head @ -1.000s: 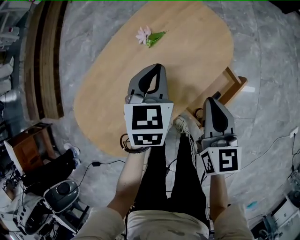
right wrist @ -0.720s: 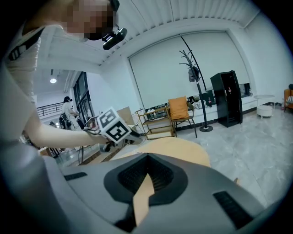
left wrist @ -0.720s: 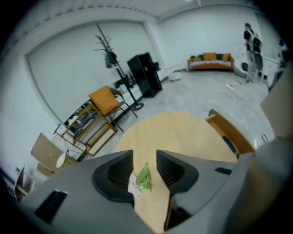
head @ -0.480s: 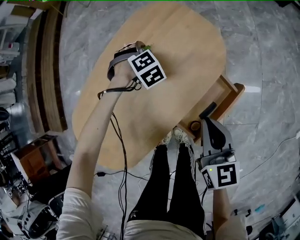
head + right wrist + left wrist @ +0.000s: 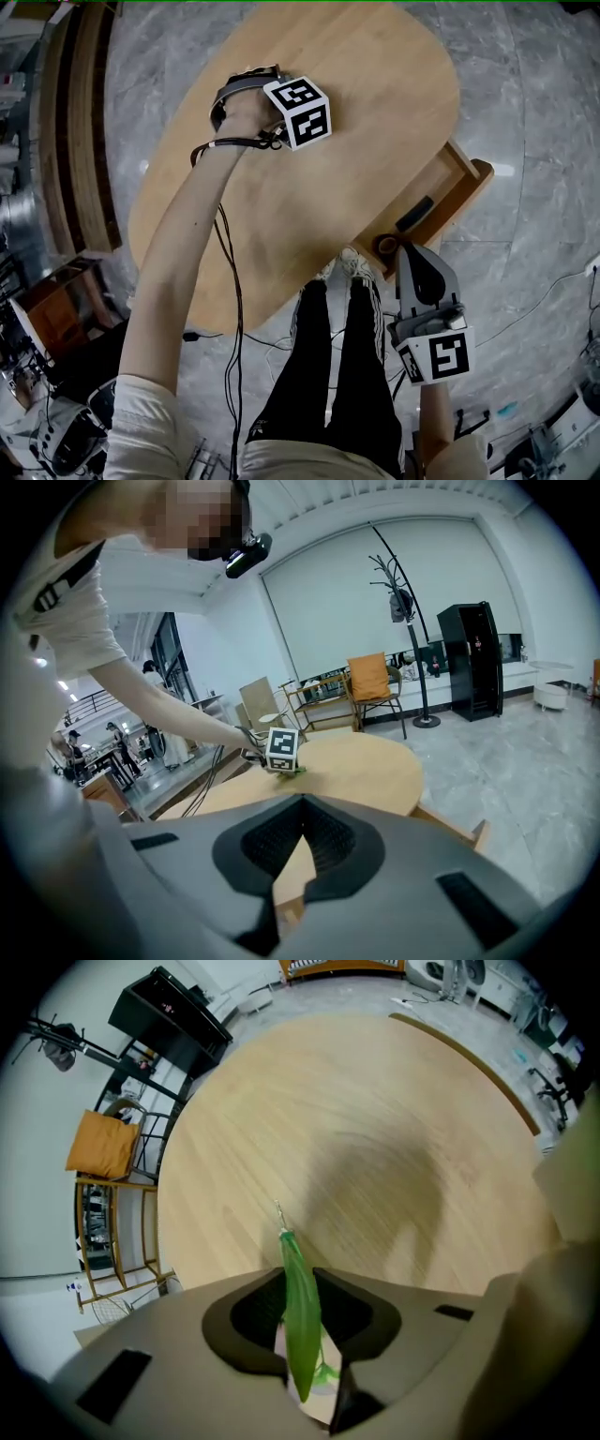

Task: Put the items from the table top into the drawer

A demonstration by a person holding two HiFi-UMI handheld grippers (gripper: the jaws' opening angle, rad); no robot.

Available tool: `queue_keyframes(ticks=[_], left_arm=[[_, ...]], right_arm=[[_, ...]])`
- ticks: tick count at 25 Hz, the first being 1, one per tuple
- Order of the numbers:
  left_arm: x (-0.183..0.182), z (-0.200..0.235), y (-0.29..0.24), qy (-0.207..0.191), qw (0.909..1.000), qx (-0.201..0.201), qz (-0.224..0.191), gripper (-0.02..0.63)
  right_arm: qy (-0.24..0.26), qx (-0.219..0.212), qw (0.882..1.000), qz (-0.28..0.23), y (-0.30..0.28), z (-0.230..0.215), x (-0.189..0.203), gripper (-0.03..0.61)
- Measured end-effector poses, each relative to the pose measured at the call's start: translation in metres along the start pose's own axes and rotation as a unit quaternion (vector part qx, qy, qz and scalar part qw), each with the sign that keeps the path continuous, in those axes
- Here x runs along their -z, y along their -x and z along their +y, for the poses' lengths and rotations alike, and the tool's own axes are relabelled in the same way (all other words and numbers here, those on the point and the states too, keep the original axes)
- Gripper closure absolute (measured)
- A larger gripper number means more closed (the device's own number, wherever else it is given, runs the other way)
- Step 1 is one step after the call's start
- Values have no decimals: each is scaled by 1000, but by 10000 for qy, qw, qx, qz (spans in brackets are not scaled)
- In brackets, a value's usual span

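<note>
The green-leafed pale pink artificial flower (image 5: pixel 300 1326) is seen between the jaws of the left gripper (image 5: pixel 302 1283), which are closing around it, on the light oval wooden table (image 5: pixel 375 112) at the head view's upper left. The right gripper (image 5: pixel 298 808) is held empty with jaws closed at lower right, just below the open wooden drawer (image 5: pixel 450 187).

1. Grey marble floor (image 5: pixel 525 94).
2. Long wooden bench (image 5: pixel 80 141) at the head view's left edge.
3. Coat stand (image 5: pixel 398 592), orange chair (image 5: pixel 372 679) and black cabinet (image 5: pixel 481 658) stand by the far wall.
</note>
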State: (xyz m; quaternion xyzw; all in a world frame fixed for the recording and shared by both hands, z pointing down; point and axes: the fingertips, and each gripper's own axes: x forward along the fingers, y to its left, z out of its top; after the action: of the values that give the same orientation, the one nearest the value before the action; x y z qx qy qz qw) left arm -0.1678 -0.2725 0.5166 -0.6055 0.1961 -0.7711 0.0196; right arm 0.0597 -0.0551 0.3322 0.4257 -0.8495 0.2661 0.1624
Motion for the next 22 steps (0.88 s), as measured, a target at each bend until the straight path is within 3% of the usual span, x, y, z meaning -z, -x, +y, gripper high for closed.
queue_keyframes(ticks=[7, 10, 13, 16, 22], left_arm=[[8, -6, 2, -226, 9995, -239, 27, 589], [4, -5, 22, -34, 9987, -409, -315, 592], [-5, -6, 64, 404, 9919, -736, -958, 592], [-13, -17, 120, 1244, 9704, -964, -1830, 592], [2, -69, 228, 2904, 9002, -1056, -3069, 592]], right_arm=[[86, -229, 9997, -74, -3, 28, -6, 572], [112, -178, 9998, -49, 2, 27, -4, 572], [125, -97, 9999, -36, 6, 27, -3, 572], [169, -25, 9998, -90, 9, 30, -9, 572], [342, -64, 9990, -280, 9, 47, -30, 572]])
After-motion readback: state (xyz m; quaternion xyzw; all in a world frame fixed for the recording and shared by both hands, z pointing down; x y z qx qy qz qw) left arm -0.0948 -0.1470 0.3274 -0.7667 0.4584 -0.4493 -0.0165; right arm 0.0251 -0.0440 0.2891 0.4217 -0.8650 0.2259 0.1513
